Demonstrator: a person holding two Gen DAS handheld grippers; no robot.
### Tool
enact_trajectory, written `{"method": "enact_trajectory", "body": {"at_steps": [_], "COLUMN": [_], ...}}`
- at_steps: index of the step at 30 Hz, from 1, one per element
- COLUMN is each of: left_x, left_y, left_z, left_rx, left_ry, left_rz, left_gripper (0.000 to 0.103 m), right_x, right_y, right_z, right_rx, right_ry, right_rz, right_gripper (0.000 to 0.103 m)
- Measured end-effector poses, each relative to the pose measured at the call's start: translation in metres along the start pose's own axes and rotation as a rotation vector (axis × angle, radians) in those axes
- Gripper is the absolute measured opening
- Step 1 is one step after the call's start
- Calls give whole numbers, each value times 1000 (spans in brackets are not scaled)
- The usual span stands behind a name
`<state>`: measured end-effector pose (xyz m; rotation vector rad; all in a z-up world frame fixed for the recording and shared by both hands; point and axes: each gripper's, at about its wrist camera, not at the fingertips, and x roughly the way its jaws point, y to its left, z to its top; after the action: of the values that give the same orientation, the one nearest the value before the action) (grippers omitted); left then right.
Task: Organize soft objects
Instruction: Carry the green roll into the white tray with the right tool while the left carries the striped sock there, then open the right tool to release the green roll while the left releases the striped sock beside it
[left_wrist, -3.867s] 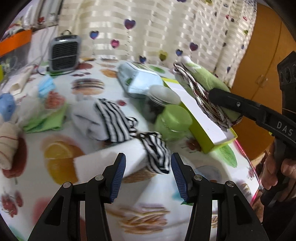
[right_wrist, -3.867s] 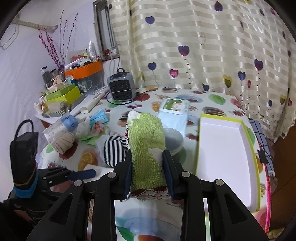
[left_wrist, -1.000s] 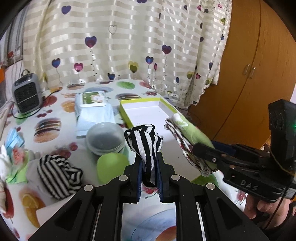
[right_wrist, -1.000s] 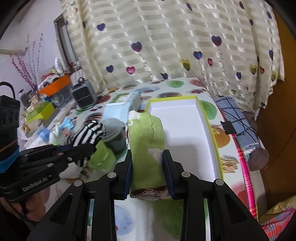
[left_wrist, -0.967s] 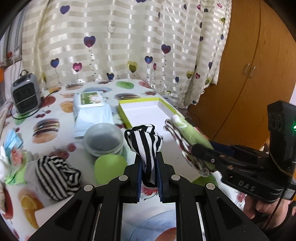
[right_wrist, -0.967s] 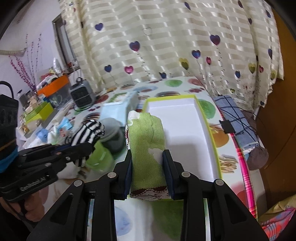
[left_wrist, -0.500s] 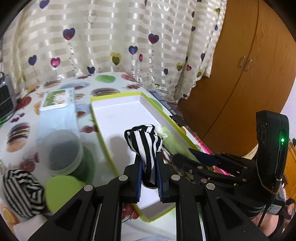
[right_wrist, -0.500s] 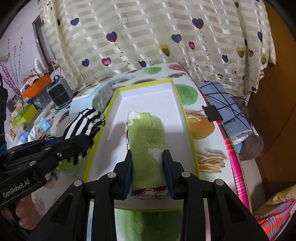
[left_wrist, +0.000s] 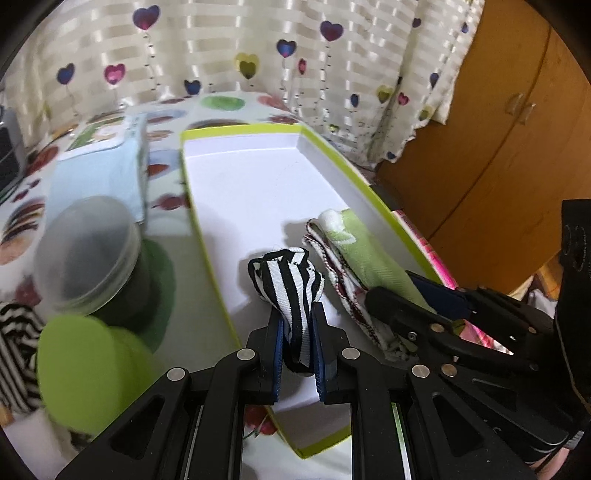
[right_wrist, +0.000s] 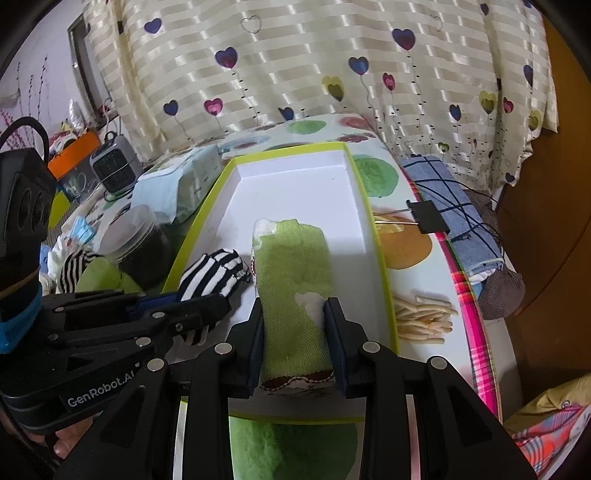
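We find the left gripper (left_wrist: 297, 352) clamped on a black-and-white striped fabric bundle (left_wrist: 291, 288), at lower centre of the left wrist view. The right gripper (right_wrist: 297, 334) is clamped on a rolled green woven cloth with a red-stitched white edge (right_wrist: 291, 273), at lower centre of the right wrist view.

Both bundles now hang low over the near end of the shallow white tray with a lime-green rim (left_wrist: 207, 236), side by side, the striped one to the left of the green one. A second ago both were held above the fruit-print tablecloth (right_wrist: 402, 243), short of the tray. Whether either yet rests on the tray floor, we cannot tell.

In our judgement the carry is finished and release is the step in hand.

Left of the tray stand a clear lidded jar of dark contents (left_wrist: 88, 254), a pale blue wipes packet (left_wrist: 99, 173) and a round lime-green lid (left_wrist: 85, 369). A second striped bundle (left_wrist: 14, 354) lies at the left frame edge, outside the tray.
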<state>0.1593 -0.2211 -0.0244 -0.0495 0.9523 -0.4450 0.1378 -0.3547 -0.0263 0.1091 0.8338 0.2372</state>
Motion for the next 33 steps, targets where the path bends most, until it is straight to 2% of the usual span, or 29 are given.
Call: {"method": "enact_trajectory", "body": {"at_steps": [7,13,16,19,23,26,33], "left_x": [-13,-18,-17,-21,-32,-38,-55], "left_y": [-5,-11,-11,-9,-6,-4,-7], "left_z": [-19,-27,-26,-22,-18,-16,-20], "left_rx": [-23,-21,-14,-11,-9,-15,-1], "left_ry": [-17,-25,-27,-42,-86,-97,-121], "left_rz": [64,85,77,65,55,38,29], "left_gripper": [13,13,13,19,28,33,33], "right_x": [-3,-7,-9,-14,-27,-33,-49], "right_y": [8,11,13,12,11,12,20], "right_z": [-7,-9,-8,-6,-4,-2,-3], "right_rx": [-45,-66,-66,-61,-54,-52,-55], "right_ry": [16,26,26,5,-41,-54,-75], "right_rz": [38,41,31,-5,-28,-34,-36], "right_gripper": [32,32,32,33,44,46,46]}}
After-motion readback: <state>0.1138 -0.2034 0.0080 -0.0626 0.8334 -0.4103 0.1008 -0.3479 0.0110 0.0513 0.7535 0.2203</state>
